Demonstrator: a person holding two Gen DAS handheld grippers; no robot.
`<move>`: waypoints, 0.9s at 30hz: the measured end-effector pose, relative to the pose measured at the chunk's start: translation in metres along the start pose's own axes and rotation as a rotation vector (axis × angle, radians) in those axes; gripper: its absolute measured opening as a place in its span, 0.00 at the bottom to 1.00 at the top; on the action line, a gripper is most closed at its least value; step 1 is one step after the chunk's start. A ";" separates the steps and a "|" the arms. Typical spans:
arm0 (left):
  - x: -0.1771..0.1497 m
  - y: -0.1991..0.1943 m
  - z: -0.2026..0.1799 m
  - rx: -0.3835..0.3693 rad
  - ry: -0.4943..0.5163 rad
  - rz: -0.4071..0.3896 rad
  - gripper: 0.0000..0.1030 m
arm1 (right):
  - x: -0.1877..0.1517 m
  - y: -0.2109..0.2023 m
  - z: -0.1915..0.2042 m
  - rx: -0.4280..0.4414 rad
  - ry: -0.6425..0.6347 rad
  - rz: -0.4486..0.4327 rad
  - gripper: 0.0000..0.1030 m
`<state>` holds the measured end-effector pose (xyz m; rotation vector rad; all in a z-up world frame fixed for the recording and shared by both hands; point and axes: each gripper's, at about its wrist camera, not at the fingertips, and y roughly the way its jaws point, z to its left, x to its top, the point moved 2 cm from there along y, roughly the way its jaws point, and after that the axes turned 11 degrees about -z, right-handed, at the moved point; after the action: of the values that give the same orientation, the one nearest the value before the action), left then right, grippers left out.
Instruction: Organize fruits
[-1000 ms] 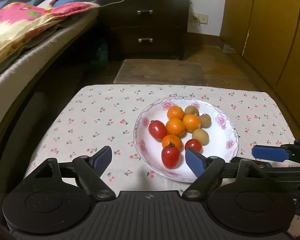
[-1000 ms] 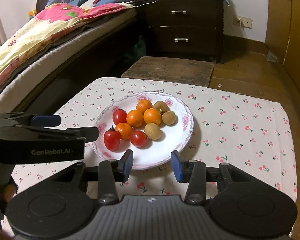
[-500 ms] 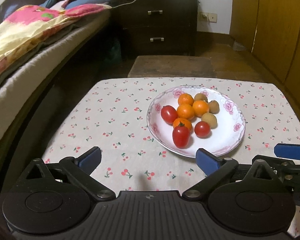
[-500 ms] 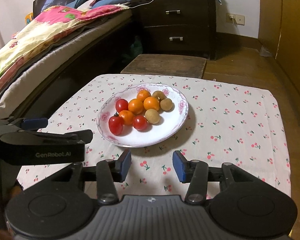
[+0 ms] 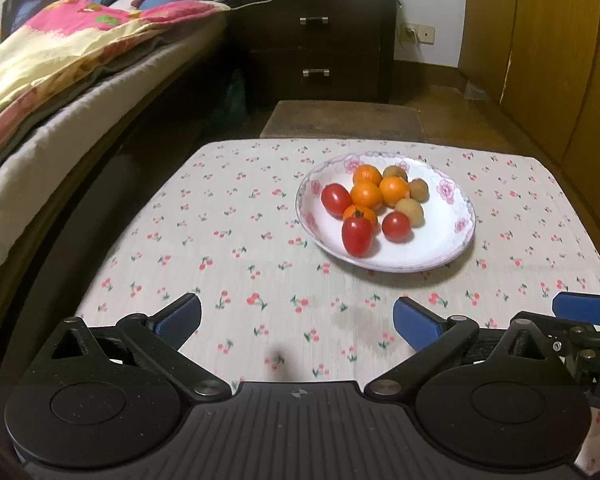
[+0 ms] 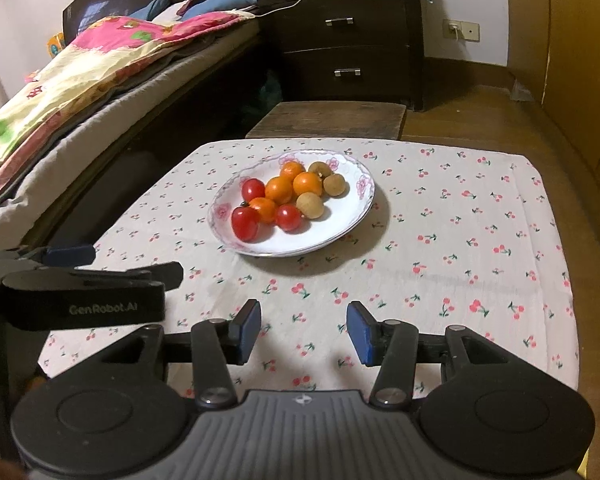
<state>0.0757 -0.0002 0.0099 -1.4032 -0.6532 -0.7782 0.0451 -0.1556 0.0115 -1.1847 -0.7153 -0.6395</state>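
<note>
Hovering low over the cherry-print tabletop (image 5: 228,216), both tools sit short of the fruit, and nothing is held. The left hand-held gripper (image 5: 296,320) has its blue pads spread very wide, having just been opening, with only cloth between them. The right hand-held gripper (image 6: 303,330) shows a narrower gap, also just opened further, and it too is empty.

Where's the fruit? All of it is on the floral plate (image 5: 452,240), which sits on the far half of the tabletop. From the left tool the plate lies ahead and off to the right; from the right tool it lies ahead and a little to the left (image 6: 352,216). So the plate sits between the two lines of reach, well apart from both sets of pads. I can't call either hand clearly nearer.

Now the count. Three red cherry tomatoes (image 5: 357,235), the nearest one oblong with its long axis running roughly toward the left camera. Four small oranges (image 5: 366,195), clustered in the middle and touching. Three brown longan-like fruits (image 5: 410,211) along the right side of the pile. Ten pieces, one plate.

My read: any pick starts with a forward reach to the plate's near edge.
</note>
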 end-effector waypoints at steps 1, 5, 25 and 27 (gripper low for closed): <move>-0.002 -0.002 0.000 0.001 0.001 0.005 1.00 | -0.002 -0.002 0.001 0.002 0.001 0.000 0.47; -0.010 -0.008 0.001 0.013 0.012 0.019 1.00 | -0.009 -0.011 0.006 0.002 0.003 0.004 0.47; -0.053 -0.039 -0.004 -0.014 0.046 0.089 1.00 | -0.048 -0.034 0.014 -0.055 0.005 0.068 0.47; -0.055 -0.041 -0.004 -0.015 0.043 0.094 1.00 | -0.051 -0.036 0.017 -0.050 0.003 0.070 0.47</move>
<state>0.0097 0.0004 -0.0096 -1.4172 -0.5456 -0.7385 -0.0168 -0.1453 -0.0032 -1.2488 -0.6554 -0.6033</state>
